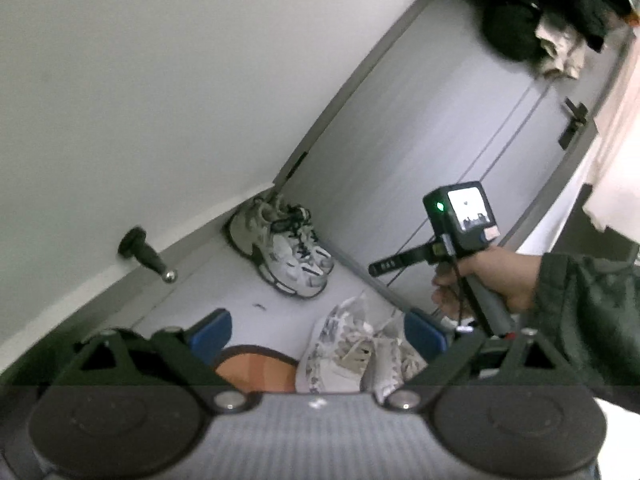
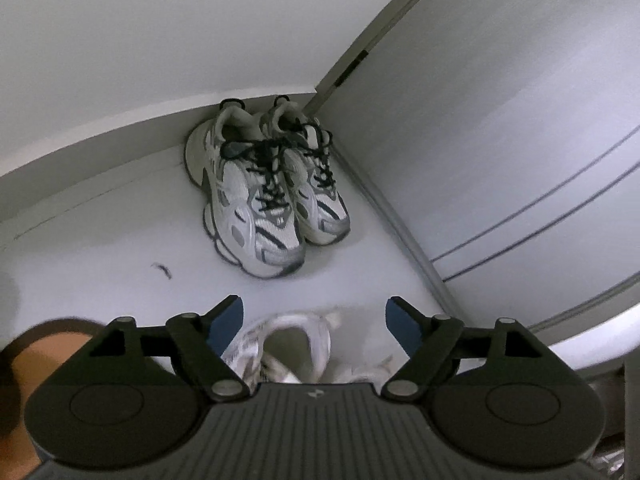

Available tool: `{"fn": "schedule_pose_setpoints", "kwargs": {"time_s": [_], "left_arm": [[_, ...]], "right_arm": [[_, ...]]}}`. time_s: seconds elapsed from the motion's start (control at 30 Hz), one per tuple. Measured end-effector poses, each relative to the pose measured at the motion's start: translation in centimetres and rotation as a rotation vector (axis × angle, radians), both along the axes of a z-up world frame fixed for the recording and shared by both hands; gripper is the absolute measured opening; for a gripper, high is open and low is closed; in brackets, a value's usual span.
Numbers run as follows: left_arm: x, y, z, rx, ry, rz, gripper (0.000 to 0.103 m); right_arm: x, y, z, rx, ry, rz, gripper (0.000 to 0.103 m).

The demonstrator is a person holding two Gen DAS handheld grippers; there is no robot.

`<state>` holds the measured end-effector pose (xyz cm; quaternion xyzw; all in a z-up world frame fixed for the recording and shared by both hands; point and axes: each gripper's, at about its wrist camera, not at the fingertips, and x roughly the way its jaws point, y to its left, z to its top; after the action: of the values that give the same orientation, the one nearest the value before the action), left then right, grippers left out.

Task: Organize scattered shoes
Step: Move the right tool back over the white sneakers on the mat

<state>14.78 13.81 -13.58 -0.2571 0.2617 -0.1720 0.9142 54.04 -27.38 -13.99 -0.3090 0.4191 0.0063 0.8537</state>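
The right gripper (image 2: 314, 330) hangs with jaws wide and empty; the pale sneaker (image 2: 288, 344) lies just below and between them, collar up, long axis running back under the tool. The left gripper (image 1: 316, 336), also spread and holding nothing, sits beside the same shoes; the black-laced pair (image 2: 268, 188) stands well ahead in the corner.

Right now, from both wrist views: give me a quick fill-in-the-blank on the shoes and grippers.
1. The grey and white sneakers in the corner have ____ laces.
2. That pair stands side by side with heels toward the ____.
3. The right gripper has its jaws ____ above the pale sneakers.
4. The pads of the left gripper are ____ in colour.

Missing words: black; wall; open; blue
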Motion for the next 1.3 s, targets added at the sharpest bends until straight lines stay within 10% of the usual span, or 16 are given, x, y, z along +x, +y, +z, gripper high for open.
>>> {"fn": "schedule_pose_setpoints", "kwargs": {"time_s": [0.67,0.93,1.3], "left_arm": [[-0.7,-1.7,-0.2,0.049,0.05,-0.072,0.095],[-0.6,-1.7,-0.5,0.05,0.067,-0.08,0.095],[0.3,-0.5,-1.9,0.054,0.149,0.022,0.095]], "right_arm": [[-10.1,-8.7,1.1,0.183,0.083,-0.195,0.094],[-8.8,-14.3,-0.4,0.455,0.079,-0.398,0.093],[-4.8,-13.8,-3.6,0.478,0.113,-0.358,0.088]]}}
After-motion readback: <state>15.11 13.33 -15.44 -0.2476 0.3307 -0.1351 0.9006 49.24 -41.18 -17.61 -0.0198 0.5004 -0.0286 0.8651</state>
